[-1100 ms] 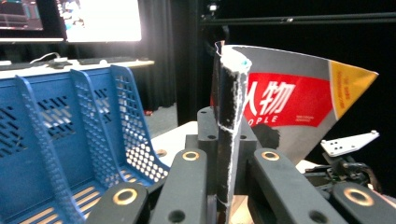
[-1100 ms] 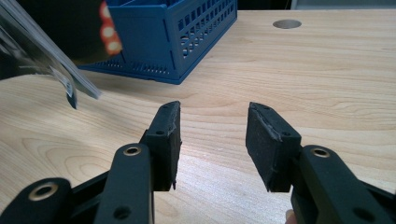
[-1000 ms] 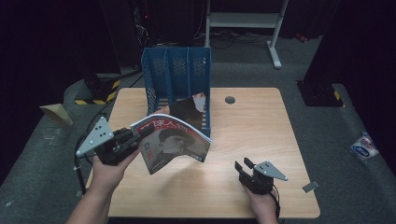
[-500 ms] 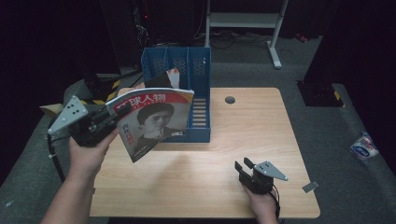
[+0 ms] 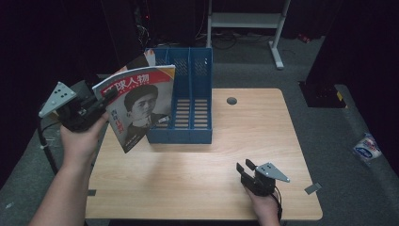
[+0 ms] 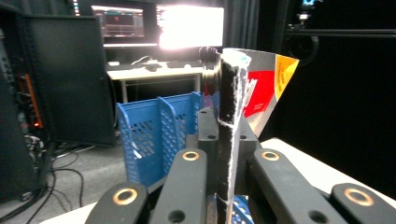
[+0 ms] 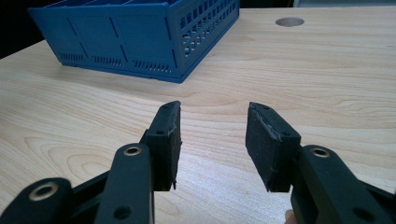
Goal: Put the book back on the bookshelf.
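Note:
A magazine with a red and white cover and a portrait stands upright in the air at the table's left, in front of the blue file rack. My left gripper is shut on the magazine's left edge; in the left gripper view the magazine runs edge-on between the jaws of that gripper. My right gripper rests low on the table near the front right, open, with nothing between its fingers. The blue file rack lies ahead of it to the left.
The wooden table has a round cable hole behind the rack's right side. More papers stick up from the rack's left slot. Grey floor surrounds the table, with a white packet at the right and a metal stand behind.
My left gripper has carried the magazine up and to the left, from lying tilted at the rack's front to standing upright beside it. The right gripper has stayed in place.

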